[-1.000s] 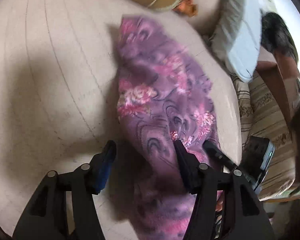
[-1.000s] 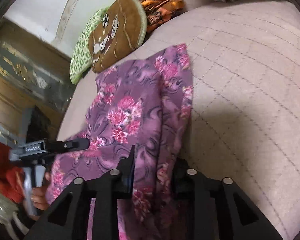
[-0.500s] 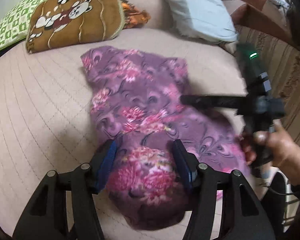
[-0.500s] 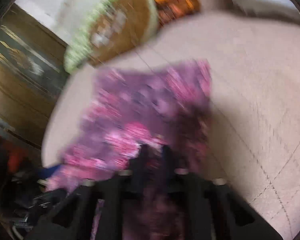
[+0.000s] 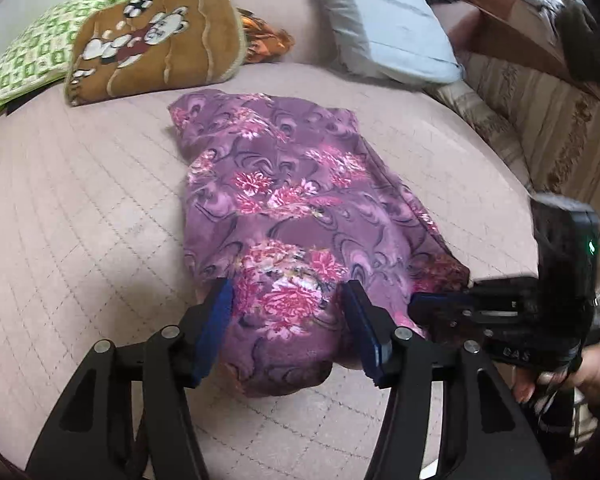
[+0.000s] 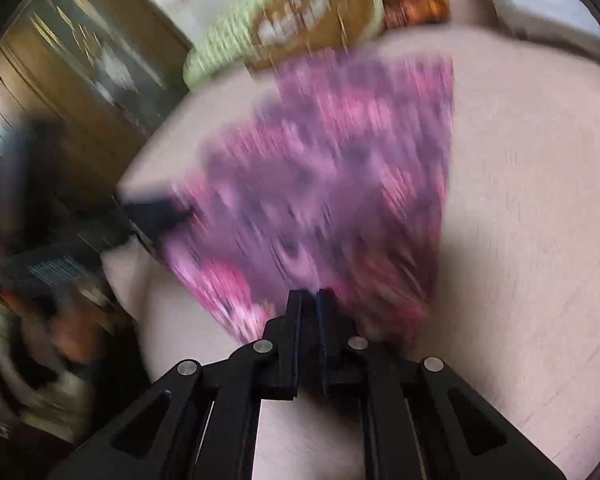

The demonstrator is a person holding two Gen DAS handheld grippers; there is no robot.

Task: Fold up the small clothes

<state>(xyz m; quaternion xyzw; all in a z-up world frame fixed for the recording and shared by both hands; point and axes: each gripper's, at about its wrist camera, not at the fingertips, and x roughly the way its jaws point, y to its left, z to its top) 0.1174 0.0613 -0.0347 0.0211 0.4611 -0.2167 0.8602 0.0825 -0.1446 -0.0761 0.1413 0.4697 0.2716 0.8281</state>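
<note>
A purple garment with pink flowers (image 5: 288, 208) lies lengthwise on the beige quilted bed (image 5: 80, 208). My left gripper (image 5: 286, 300) is open, its blue-padded fingers straddling the garment's near end, which bulges between them. My right gripper (image 6: 310, 300) has its jaws nearly together at the garment's near edge (image 6: 324, 184); that view is motion-blurred, so whether cloth is pinched I cannot tell. The right gripper also shows in the left wrist view (image 5: 440, 304), at the garment's right corner.
A brown cartoon cushion (image 5: 152, 40), a green checked cushion (image 5: 32, 56), an orange cloth (image 5: 264, 40) and a pale blue pillow (image 5: 388, 24) lie at the bed's far end. A striped surface (image 5: 540, 132) borders the right side. A wooden cabinet (image 6: 72, 80) stands left.
The garment now lies flatter and longer on the bed. The right gripper has dropped from above the cloth to its right near corner. The left gripper stays open over the near end.
</note>
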